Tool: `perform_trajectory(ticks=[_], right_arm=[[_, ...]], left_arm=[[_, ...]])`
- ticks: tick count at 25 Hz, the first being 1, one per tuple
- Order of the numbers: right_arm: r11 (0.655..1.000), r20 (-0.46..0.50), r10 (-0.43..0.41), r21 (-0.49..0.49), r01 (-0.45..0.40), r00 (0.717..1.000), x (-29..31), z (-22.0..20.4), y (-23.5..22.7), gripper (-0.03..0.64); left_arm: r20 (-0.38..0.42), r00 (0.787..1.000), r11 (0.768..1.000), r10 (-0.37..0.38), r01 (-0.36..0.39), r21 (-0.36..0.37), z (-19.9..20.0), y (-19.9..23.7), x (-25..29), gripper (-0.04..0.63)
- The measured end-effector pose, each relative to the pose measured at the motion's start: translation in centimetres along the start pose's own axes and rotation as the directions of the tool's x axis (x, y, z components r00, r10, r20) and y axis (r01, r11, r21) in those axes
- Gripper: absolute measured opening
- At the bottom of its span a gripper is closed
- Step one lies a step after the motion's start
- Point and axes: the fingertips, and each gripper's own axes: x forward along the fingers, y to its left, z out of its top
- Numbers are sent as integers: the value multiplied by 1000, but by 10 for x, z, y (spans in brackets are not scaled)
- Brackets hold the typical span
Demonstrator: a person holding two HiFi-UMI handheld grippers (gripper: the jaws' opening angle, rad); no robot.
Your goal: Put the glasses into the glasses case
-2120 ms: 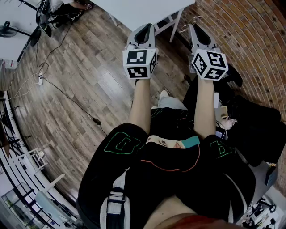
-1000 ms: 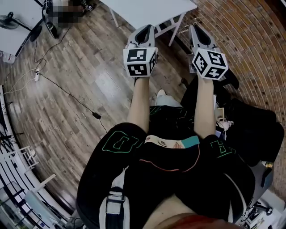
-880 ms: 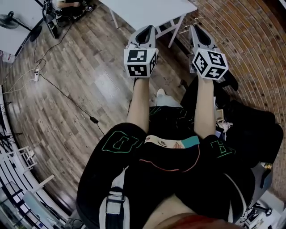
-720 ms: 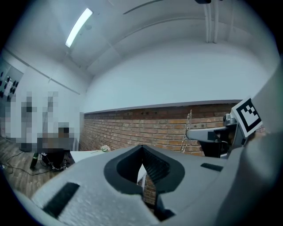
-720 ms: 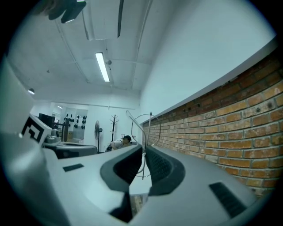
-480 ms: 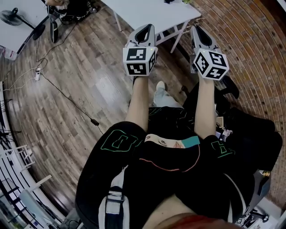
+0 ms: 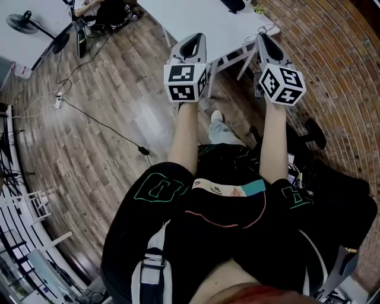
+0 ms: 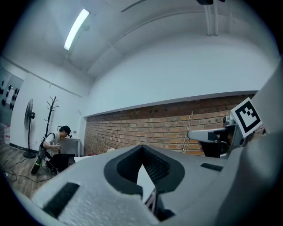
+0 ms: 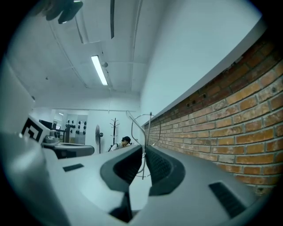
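Closer now than two seconds ago, the white desk [image 7: 202, 18] fills more of the head view's top edge as the person walks toward it over the wooden floor [image 7: 107, 95], one shoe [image 7: 217, 117] stepping forward near the brick wall [image 7: 338, 53]. Both forearms reach straight ahead, side by side, with the left gripper [image 7: 193, 37] and the right gripper [image 7: 263, 37] pointing at the desk's near edge and their marker cubes [image 7: 186, 83] facing the camera. Each gripper's jaws are pressed together and carry nothing. The left gripper view shows only the far wall and a strip of desk beyond its tips, and the right gripper view shows a thin wire frame [image 9: 142, 132] standing well beyond its own. Neither the glasses nor the glasses case can be made out in any view; a dark object [image 7: 233, 5] lies on the desk's far part, too small to name. The task appears to be at the approach, with no grasp begun. The next move likely calls for reaching the desk, finding glasses and case, and spreading the jaws before picking anything up.
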Motion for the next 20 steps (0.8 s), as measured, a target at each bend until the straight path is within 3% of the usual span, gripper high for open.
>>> perform_trajectory(ticks=[9, 20], right_arm=[[999, -27, 2, 42, -1, 1000, 88, -11, -51, 34], [991, -95, -29, 126, 41, 995, 171, -59, -116, 34]], left_arm=[[-47, 999, 1000, 13, -13, -6, -11, 33, 90, 3], [-154, 988, 1000, 1, -3, -11, -56, 57, 183, 2]])
